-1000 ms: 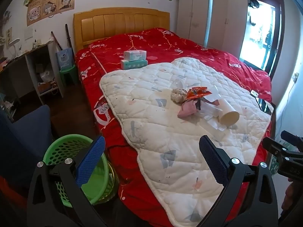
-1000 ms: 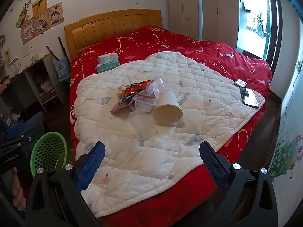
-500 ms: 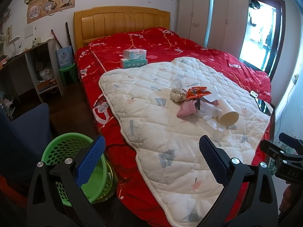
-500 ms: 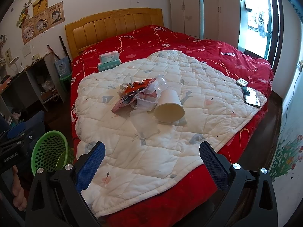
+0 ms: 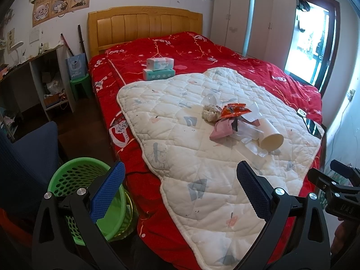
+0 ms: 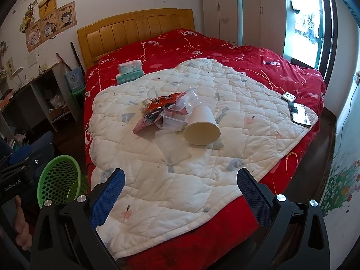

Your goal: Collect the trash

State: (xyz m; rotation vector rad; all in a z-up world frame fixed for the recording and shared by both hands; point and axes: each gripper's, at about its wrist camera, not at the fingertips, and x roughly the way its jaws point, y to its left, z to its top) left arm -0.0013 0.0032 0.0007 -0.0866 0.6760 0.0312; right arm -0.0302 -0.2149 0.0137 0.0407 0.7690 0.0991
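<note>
Both claws are spread wide with nothing between their blue pads: the left claw point(image 5: 180, 189) hangs over the near edge of the bed, and the right claw point(image 6: 180, 190) does the same further along. Ahead of them a white quilt point(image 6: 236, 103) lies across the red bedspread point(image 5: 191, 47). Near the quilt's middle sits the trash pile point(image 6: 166, 112): an orange snack wrapper point(image 5: 234, 110), a pink packet point(image 5: 221, 129), clear plastic containers point(image 6: 174, 121) and a paper cup point(image 6: 201, 127) tipped on its side, all touching or overlapping. A green basket point(image 5: 78, 180) stands on the floor beside the bed, just by the left claw. Two tissue boxes point(image 5: 159, 68) are stacked near the headboard, and a phone point(image 6: 299, 113) lies at the quilt's far corner.
</note>
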